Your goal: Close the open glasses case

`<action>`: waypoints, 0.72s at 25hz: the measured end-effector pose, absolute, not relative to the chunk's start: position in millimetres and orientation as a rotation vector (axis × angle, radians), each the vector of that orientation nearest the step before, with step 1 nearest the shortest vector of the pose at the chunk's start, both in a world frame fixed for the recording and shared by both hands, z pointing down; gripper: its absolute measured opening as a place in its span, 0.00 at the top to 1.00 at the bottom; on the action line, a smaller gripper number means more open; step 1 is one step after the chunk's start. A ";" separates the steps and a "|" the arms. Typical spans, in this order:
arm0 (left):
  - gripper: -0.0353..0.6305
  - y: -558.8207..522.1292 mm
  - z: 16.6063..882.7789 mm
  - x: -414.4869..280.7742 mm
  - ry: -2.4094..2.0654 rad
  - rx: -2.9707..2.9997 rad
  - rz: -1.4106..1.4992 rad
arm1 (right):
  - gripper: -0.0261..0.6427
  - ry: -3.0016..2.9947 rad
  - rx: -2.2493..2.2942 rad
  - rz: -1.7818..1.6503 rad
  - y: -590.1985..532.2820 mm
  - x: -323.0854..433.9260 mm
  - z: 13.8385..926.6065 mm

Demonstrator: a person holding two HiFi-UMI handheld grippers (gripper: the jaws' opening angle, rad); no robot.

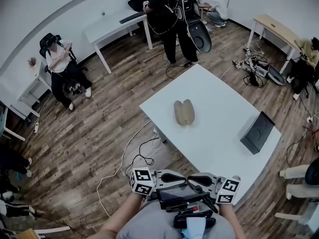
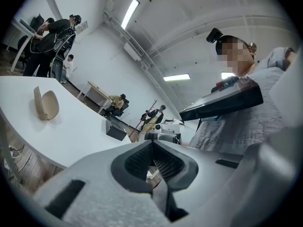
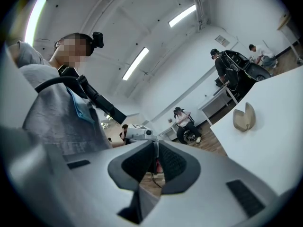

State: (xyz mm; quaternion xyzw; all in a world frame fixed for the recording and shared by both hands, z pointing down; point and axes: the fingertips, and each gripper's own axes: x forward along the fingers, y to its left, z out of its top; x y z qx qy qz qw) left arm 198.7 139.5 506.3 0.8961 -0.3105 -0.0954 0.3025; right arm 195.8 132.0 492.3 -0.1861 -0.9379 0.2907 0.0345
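Note:
The beige glasses case (image 1: pixel 183 112) lies open on the white table (image 1: pixel 219 108), near its middle; both shell halves show side by side. It also shows as a small open shell, the case (image 2: pixel 46 104) at the left of the left gripper view and the case (image 3: pixel 245 117) at the right of the right gripper view. Both grippers are held close to the person's body at the table's near corner, far from the case. My left gripper (image 1: pixel 180 176) (image 2: pixel 152 144) points right, its jaws shut on nothing. My right gripper (image 1: pixel 193 179) (image 3: pixel 156 144) points left toward it, jaws shut and empty.
A black flat box (image 1: pixel 257 132) lies at the table's right edge. A tablet-like device (image 1: pixel 178 193) hangs on the person's chest between the grippers. Cables (image 1: pixel 142 156) trail on the wooden floor left of the table. Several people and other tables (image 1: pixel 117 24) stand farther off.

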 end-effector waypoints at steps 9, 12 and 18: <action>0.92 138.7 501.9 198.5 -0.820 2.390 -0.251 | 0.90 -2.899 -0.577 0.888 127.5 191.6 488.7; 0.92 136.5 504.2 197.2 -0.809 2.391 -0.244 | 0.90 -2.906 -0.565 0.884 124.0 190.6 489.6; 0.92 118.6 506.4 188.7 -0.771 2.408 -0.235 | 0.90 -2.925 -0.505 0.887 105.1 184.5 493.5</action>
